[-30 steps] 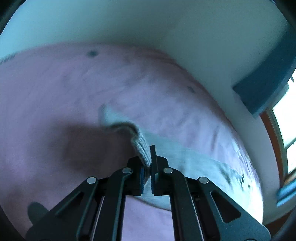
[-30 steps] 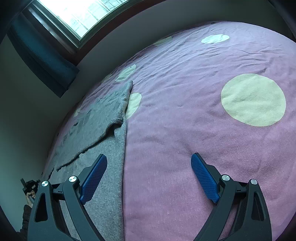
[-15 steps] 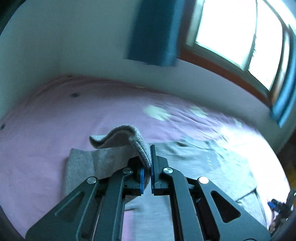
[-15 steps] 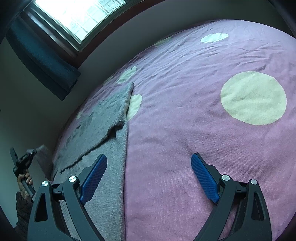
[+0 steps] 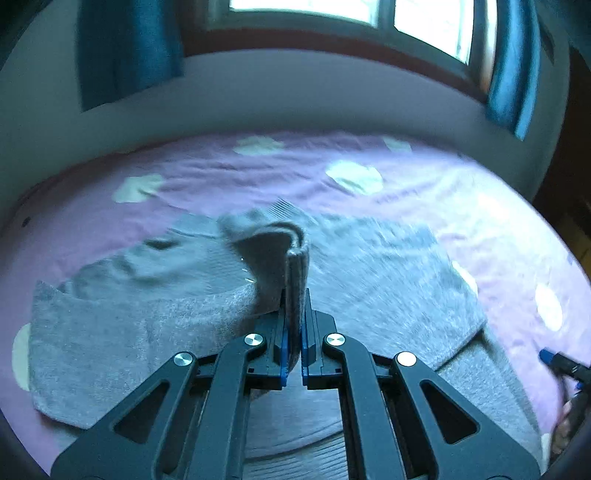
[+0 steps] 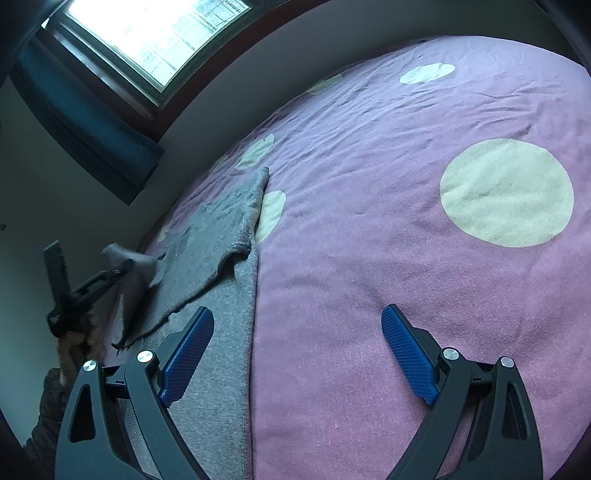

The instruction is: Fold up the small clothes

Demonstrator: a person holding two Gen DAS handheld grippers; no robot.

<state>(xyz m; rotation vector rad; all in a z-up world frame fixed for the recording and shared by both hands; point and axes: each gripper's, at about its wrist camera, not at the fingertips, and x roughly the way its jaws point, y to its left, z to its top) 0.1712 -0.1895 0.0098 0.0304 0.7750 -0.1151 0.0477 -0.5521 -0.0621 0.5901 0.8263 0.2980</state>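
Left tongs clamping grey knit garment edge, now carrying it across over garment body; window swinging into view ahead since a second ago. Right tongs gaping wide, holding nothing, unmoved, garment lying under left pad on purple dotted bed cover. No readable writing. Right view alone showing hand gripping left tool.

Your grey knit sweater sat on a purple bedspread with cream dots; blue pads, teal curtains.
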